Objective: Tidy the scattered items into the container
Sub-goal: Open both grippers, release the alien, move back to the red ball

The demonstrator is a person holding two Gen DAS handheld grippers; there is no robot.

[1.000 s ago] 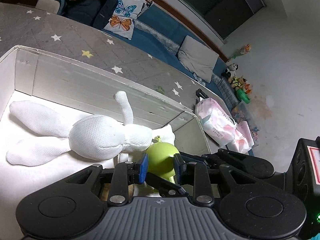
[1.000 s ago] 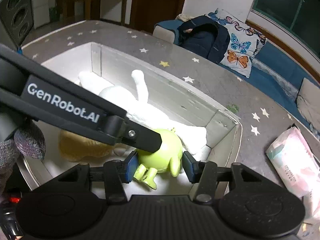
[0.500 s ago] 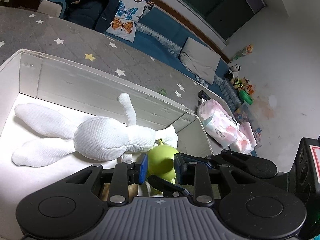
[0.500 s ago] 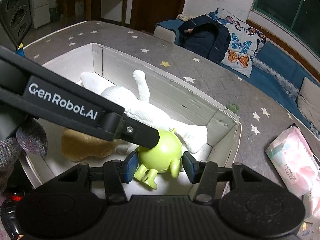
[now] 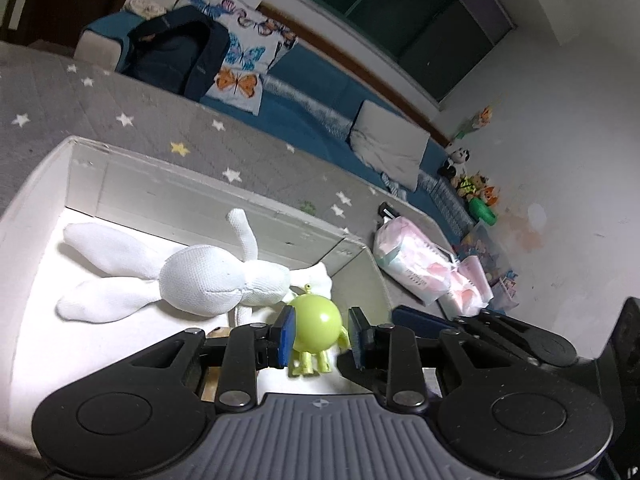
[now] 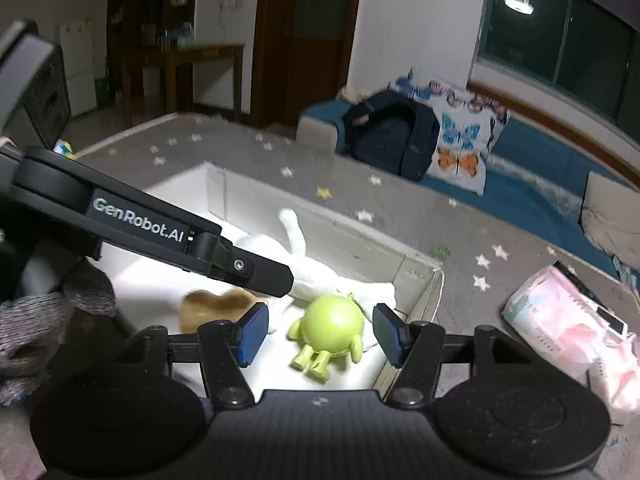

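Note:
A white cardboard box stands on the grey star-patterned mat. In it lie a white plush rabbit, a brown plush toy and a round green toy. My right gripper hovers over the green toy with its jaws opening; the pads stand clear of the toy on both sides. My left gripper is open and empty, higher up. Its finger reaches in from the left above the rabbit.
A pink tissue pack lies on the mat right of the box. Behind it are a dark backpack, a butterfly pillow and a blue sofa. A grey knitted glove shows at the left edge.
The right jaws have spread away from the green toy, which stays lying in the box. Both grippers have lifted and drawn back, so the box looks smaller.

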